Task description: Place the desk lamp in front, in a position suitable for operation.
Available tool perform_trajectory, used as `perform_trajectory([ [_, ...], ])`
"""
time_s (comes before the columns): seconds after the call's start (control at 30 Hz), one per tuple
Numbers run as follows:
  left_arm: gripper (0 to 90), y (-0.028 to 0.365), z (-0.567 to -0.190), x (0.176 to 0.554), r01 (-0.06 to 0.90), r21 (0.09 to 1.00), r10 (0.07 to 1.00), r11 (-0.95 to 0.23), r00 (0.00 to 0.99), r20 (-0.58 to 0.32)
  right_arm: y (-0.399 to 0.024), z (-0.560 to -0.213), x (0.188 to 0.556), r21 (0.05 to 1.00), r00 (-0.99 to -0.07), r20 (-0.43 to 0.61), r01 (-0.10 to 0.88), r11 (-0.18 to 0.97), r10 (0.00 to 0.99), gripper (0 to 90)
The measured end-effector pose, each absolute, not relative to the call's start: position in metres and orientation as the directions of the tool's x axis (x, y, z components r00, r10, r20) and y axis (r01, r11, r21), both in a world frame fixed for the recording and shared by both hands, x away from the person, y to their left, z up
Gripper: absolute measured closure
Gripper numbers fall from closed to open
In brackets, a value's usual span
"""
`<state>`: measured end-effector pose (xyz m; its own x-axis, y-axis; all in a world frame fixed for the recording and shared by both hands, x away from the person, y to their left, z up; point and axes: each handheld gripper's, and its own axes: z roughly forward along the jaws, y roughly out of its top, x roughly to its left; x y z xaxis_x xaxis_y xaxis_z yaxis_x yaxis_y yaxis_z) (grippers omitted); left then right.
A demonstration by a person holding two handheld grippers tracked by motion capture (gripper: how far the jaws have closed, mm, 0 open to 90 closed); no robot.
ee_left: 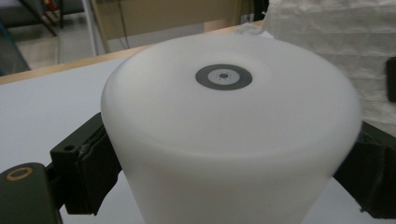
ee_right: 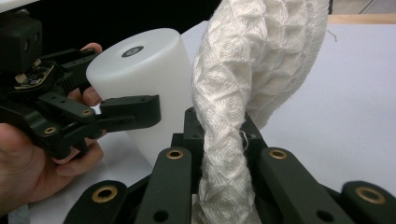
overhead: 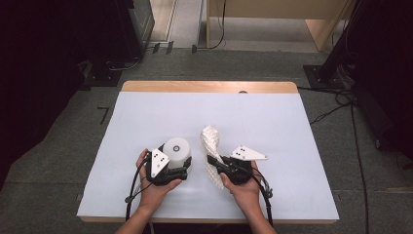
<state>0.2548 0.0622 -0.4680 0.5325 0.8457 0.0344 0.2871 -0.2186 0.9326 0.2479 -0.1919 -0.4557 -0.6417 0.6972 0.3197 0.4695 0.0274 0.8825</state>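
Observation:
A white cylinder (overhead: 177,150) with a small grey ring on its top stands on the white table sheet (overhead: 146,117). My left gripper (overhead: 179,168) is shut on it; the cylinder (ee_left: 229,135) sits between the two black pads (ee_left: 95,163), which press its sides. A white textured cloth (overhead: 211,141), twisted into a rope, rises from my right gripper (overhead: 214,162), which is shut on it. In the right gripper view the cloth (ee_right: 243,93) runs up between the jaws, with the cylinder (ee_right: 144,79) and the left gripper (ee_right: 116,112) to its left.
The sheet covers a wooden table (overhead: 209,87) whose far edge shows bare. Cables (overhead: 336,105) lie on the floor at the right. Dark stands (overhead: 107,73) sit at the far left, and a wooden desk (overhead: 272,19) stands beyond the table.

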Motion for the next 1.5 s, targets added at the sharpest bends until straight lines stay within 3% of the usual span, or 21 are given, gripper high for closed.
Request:
perform_trajectory([
  [0.13,8.8,0.065,-0.466,0.257,0.29,0.93,0.829,-0.225,0.558,0.027,-0.188,-0.458,0.248,0.879,-0.646,0.32,0.475,0.037,0.693,80.1],
  [0.23,9.0,0.076,-0.463,0.263,0.311,0.933,0.783,-0.181,0.62,-0.054,-0.185,-0.459,0.247,0.878,-0.654,0.315,0.475,0.049,0.688,80.1],
  [0.33,9.0,0.093,-0.454,0.27,0.318,0.945,0.676,-0.075,0.713,-0.186,-0.183,-0.459,0.246,0.878,-0.659,0.313,0.475,0.055,0.684,80.1],
  [0.53,9.0,0.102,-0.443,0.27,0.295,0.954,0.527,-0.046,0.819,-0.228,-0.175,-0.459,0.243,0.879,-0.686,0.309,0.471,0.078,0.658,80.1],
  [1.1,9.0,0.08,-0.453,0.266,0.29,0.936,0.513,-0.199,0.845,-0.153,-0.179,-0.435,0.235,0.918,-0.719,0.275,0.394,0.048,0.638,80.0],
  [1.5,9.1,0.095,-0.446,0.27,0.29,0.948,0.545,-0.128,0.819,-0.177,-0.167,-0.455,0.238,0.888,-0.714,0.285,0.447,0.104,0.639,80.0],
])
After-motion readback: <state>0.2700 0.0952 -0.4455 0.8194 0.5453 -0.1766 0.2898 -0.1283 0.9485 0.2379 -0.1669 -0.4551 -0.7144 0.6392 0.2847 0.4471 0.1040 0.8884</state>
